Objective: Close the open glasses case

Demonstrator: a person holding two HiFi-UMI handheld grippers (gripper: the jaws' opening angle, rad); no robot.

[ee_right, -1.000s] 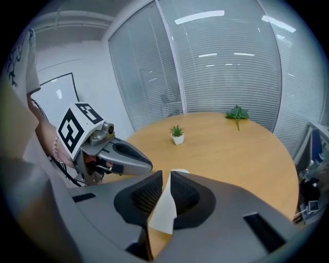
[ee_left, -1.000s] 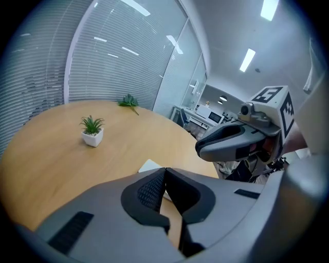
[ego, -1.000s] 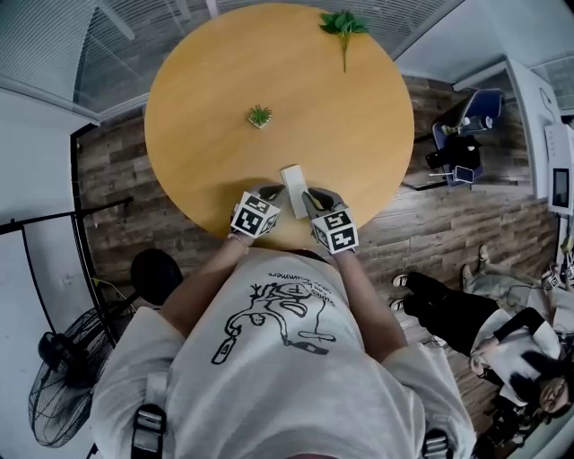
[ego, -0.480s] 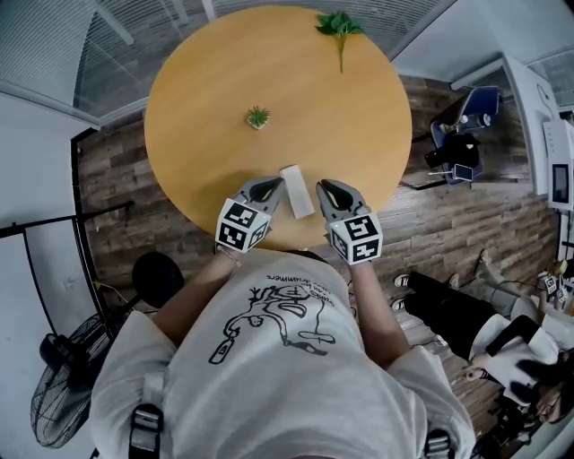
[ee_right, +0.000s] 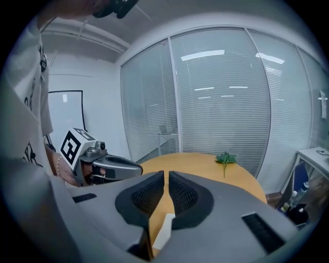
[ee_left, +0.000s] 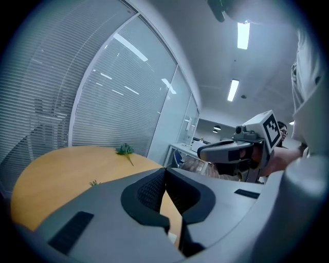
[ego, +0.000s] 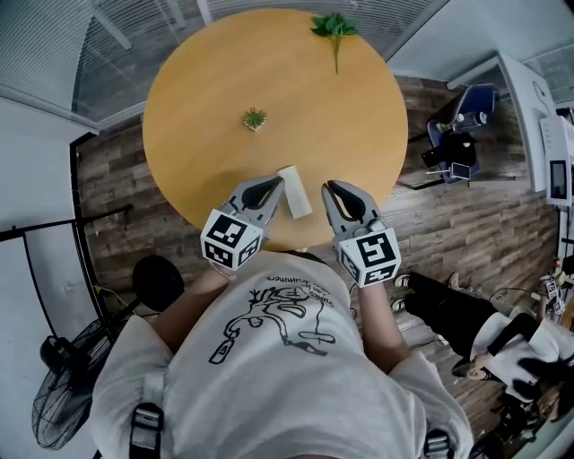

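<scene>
The round wooden desk (ego: 296,90) fills the upper part of the head view. At its near edge lies the white glasses case (ego: 294,191), between the two claws and touching neither. The left claw (ego: 273,185) is clenched, its pads meeting at the tip with nothing between them. The right claw (ego: 330,189) is also clenched, with only a thin slit between the pads, and it is empty too. Farther off stand a small green plant (ego: 255,117) and, at the far rim, a leafy sprig (ego: 334,27).

To close the case well, I think one claw should steady the base from the side while the other presses the lid down flat until it sits evenly. Pressing only one end could make the case slide toward the edge.

From above the case looks like one plain block, so I cannot tell if the lid is up or already down. The right gripper view shows only a white corner of it below the jaws.
</scene>
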